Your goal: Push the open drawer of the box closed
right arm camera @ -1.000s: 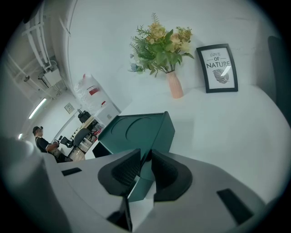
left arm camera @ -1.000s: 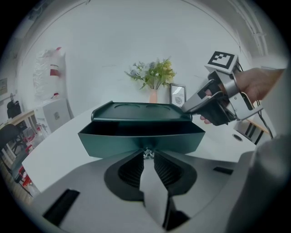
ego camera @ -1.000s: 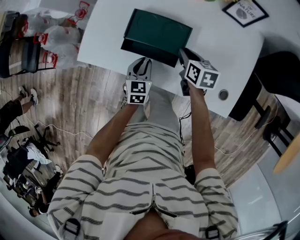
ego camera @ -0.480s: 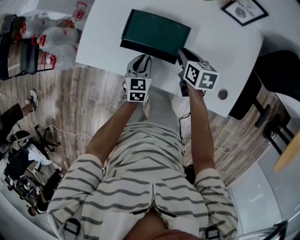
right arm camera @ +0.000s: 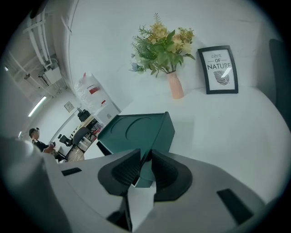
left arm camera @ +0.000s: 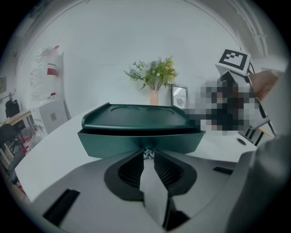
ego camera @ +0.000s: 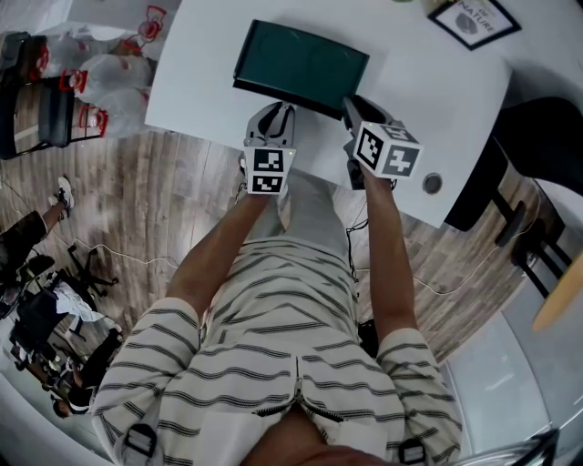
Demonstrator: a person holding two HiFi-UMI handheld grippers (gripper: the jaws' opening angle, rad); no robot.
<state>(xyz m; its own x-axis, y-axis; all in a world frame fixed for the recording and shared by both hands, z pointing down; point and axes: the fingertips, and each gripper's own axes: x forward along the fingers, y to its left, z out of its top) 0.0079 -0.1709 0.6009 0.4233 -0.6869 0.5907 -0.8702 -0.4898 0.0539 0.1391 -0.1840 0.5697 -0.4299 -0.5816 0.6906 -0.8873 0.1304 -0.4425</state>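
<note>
A dark green box [ego camera: 305, 55] lies on the white table [ego camera: 437, 91], its drawer front [ego camera: 287, 98] facing me and standing out a little. In the left gripper view the drawer front [left arm camera: 113, 143] fills the middle, under the box lid [left arm camera: 136, 116]. My left gripper [ego camera: 276, 116] is up against it, tips closed round the small silvery knob [left arm camera: 148, 154]. My right gripper [ego camera: 351, 105] is at the box's near right corner. There its jaws [right arm camera: 144, 166] keep a narrow gap, with the green corner [right arm camera: 143, 177] showing in it; no pad visibly presses.
A framed print [ego camera: 475, 20] and a pink vase of flowers [right arm camera: 163, 41] stand at the table's far side. A round grommet [ego camera: 434, 183] sits near the front right edge. White bags [ego camera: 109, 73] lie on the wooden floor at left, and a black chair [ego camera: 547, 136] is at right.
The drawer has slid farther into the box, so less of its dark opening shows. Both grippers have moved slightly forward with it.
</note>
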